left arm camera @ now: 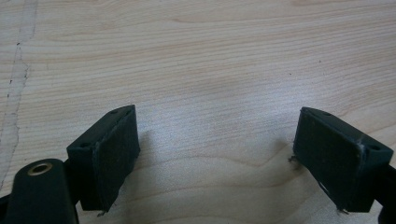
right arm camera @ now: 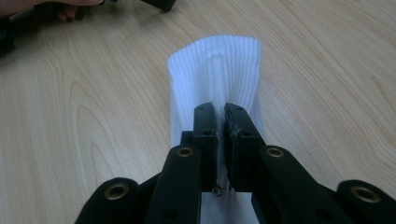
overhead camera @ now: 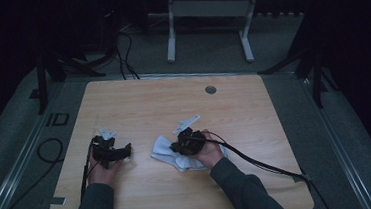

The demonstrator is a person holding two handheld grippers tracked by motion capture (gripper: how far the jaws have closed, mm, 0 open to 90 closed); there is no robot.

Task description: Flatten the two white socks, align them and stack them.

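Note:
A white ribbed sock lies on the wooden table, its cuff end pointing away in the right gripper view. My right gripper is shut on the sock, pinching a ridge of the fabric between its pads. In the high view the sock sits just left of the right gripper. My left gripper rests low over bare wood with its jaws wide apart and nothing between them. In the high view the left gripper lies a short way left of the sock.
A round grommet is set in the table near its far edge. A black cable trails from the right gripper toward the table's right front corner. Metal frame legs stand on the floor beyond the table.

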